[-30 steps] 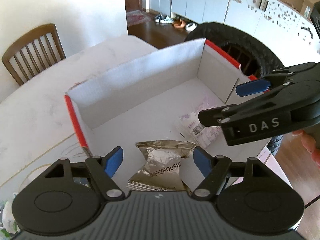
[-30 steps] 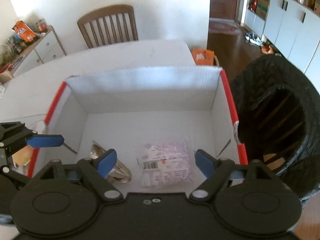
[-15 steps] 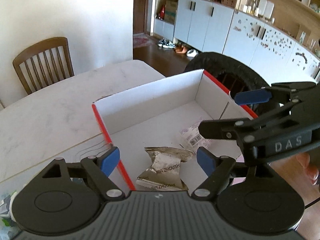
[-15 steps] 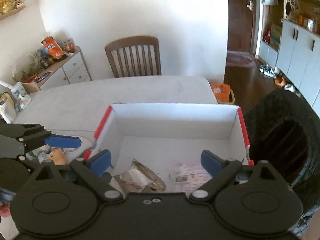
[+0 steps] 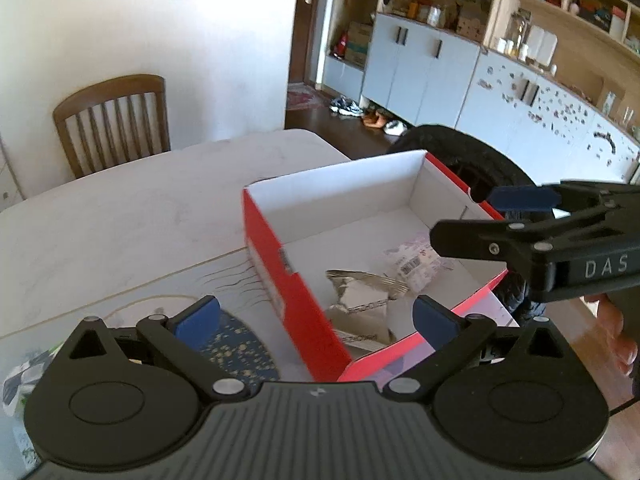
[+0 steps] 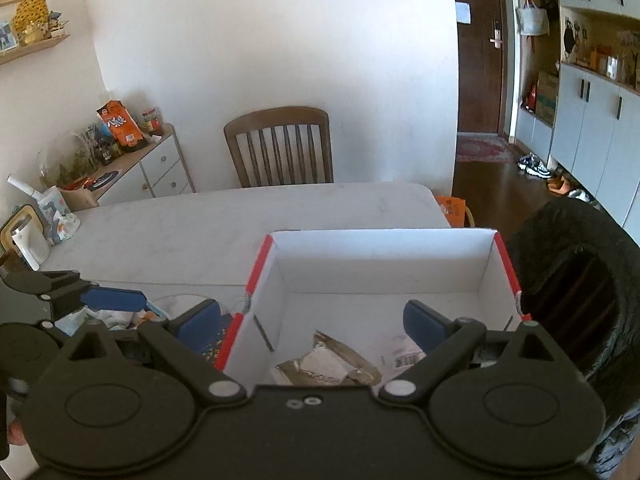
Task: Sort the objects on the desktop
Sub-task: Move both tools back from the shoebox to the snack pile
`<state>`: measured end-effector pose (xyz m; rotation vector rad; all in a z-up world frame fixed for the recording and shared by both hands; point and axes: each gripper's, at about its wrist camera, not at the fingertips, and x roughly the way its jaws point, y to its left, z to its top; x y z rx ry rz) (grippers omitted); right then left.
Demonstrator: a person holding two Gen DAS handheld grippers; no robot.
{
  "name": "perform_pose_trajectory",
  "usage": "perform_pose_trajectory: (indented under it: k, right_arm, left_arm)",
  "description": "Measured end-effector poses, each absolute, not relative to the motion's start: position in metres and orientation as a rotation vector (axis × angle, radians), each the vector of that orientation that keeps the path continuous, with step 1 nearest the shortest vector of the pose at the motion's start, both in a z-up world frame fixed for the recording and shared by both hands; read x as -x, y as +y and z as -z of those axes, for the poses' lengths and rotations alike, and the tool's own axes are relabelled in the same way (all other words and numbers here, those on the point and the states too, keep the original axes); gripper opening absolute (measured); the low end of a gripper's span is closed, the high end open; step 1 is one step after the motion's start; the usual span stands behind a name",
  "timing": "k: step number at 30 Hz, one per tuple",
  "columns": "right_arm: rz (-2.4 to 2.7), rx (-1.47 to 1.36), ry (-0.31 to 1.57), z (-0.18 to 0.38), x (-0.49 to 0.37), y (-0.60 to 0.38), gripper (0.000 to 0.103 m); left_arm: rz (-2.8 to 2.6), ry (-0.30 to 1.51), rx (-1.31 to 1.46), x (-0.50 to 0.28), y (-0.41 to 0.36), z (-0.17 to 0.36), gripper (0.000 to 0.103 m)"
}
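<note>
Pale marble-patterned table (image 6: pixel 248 224) carrying an open rectangular cardboard box (image 5: pixel 276 252), red outside and white inside, near its right edge; a brown slatted wooden chair (image 6: pixel 280 148) stands at the far side. Inside the box lie two items: a crumpled silver foil snack packet (image 5: pixel 360 300) with dark lettering too distorted to read, and beside it a flat white-and-pink plastic sachet (image 5: pixel 416 258) bearing a printed barcode; the sachet's text is too small to read. Right gripper (image 5: pixel 476 216), black with blue pads, carries the white letters "DAS" on its body; its jaws stand wide apart with nothing between them, above the box's right side. Left gripper (image 5: pixel 316 318), same make, jaws opening and empty, straddles the box's near red wall.
</note>
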<state>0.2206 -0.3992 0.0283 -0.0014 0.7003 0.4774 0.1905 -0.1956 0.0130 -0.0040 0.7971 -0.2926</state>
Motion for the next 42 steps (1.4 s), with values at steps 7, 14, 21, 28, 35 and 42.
perform_pose_trajectory:
  k: [7,14,21,28,35,42]
  right_arm:
    - [-0.466,-0.002,0.692,-0.02,-0.197,-0.374,0.098]
    - [-0.454,-0.017,0.693,-0.017,-0.178,-0.347,0.098]
    - [-0.467,0.005,0.697,-0.016,-0.16,-0.313,0.098]
    - [-0.476,0.021,0.695,-0.012,-0.144,-0.278,0.098]
    - [-0.489,0.045,0.698,-0.004,-0.135,-0.245,0.098]
    - [-0.486,0.073,0.71,0.007,-0.134,-0.222,0.098]
  left_arm:
    - [0.256,0.769,0.031,-0.167,-0.159,-0.013,0.103]
    - [0.226,0.755,0.043,-0.145,-0.121,-0.012,0.103]
    - [0.203,0.724,0.046,-0.119,-0.081,-0.012,0.103]
    - [0.15,0.7,0.044,-0.098,-0.041,-0.008,0.103]
    - [0.124,0.706,0.069,-0.079,-0.002,0.003,0.103]
    - [0.054,0.731,0.093,-0.061,0.034,0.019,0.103]
